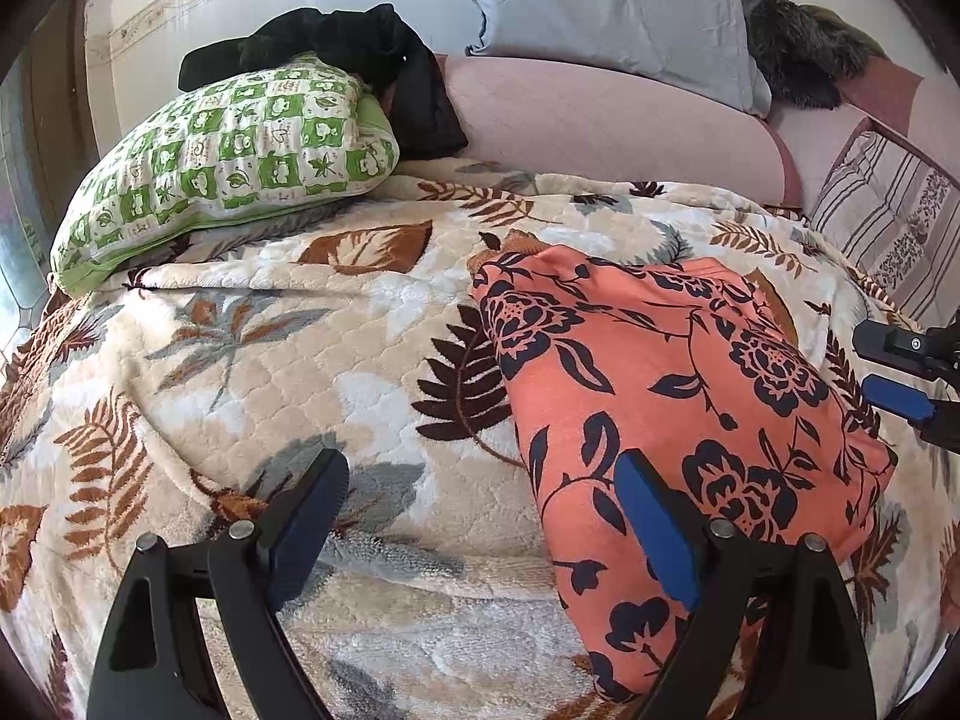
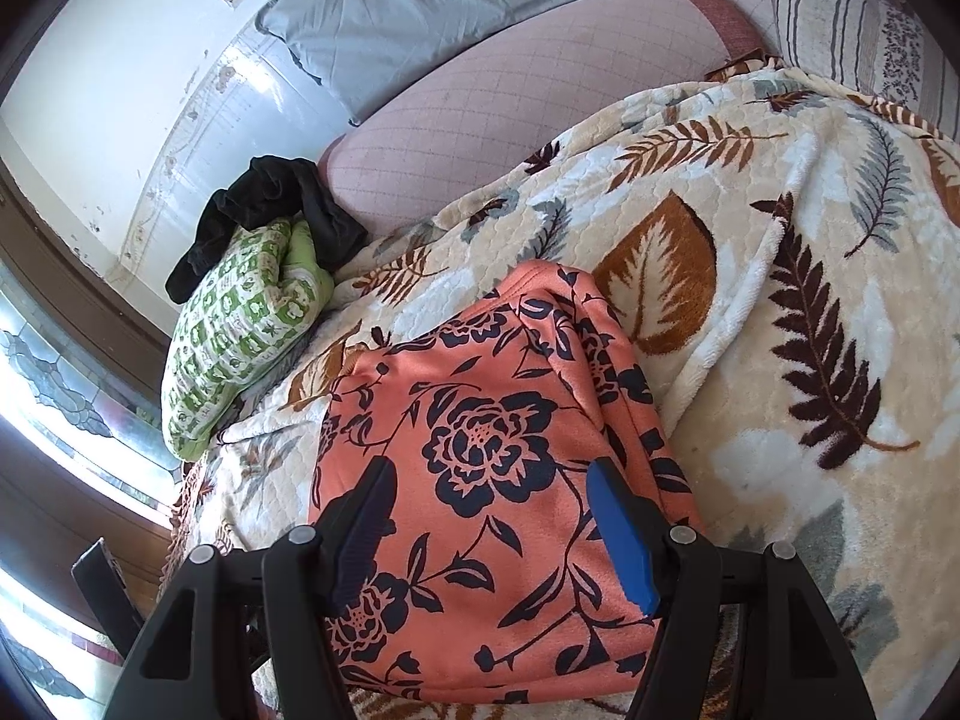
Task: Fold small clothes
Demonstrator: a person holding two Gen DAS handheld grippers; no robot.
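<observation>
I am holding my left claw low in the left wrist view with its fingers standing wide apart, nothing between the pads. The blue pad of one finger is showing over the left edge of the folded orange floral garment; the other finger is hanging over bare blanket, and I cannot tell whether either is touching the cloth.

My right claw is sitting at the bottom of the right wrist view, its fingers also parted, with the same orange floral garment lying beneath and between them. The pads are not pressing on it. In the left wrist view that right claw is peeking in at the right edge, just beside the garment's far corner.

The garment is lying folded into a rough rectangle on the leaf-patterned blanket, filling the lower right of the left wrist view and the lower centre of the right wrist view.

Further out, a green and white checked pillow is resting at the upper left, with a black garment draped over its top. Behind them a pink cushion is running across the upper middle, a grey pillow is leaning above it, and a striped pillow is sitting at the right edge.
</observation>
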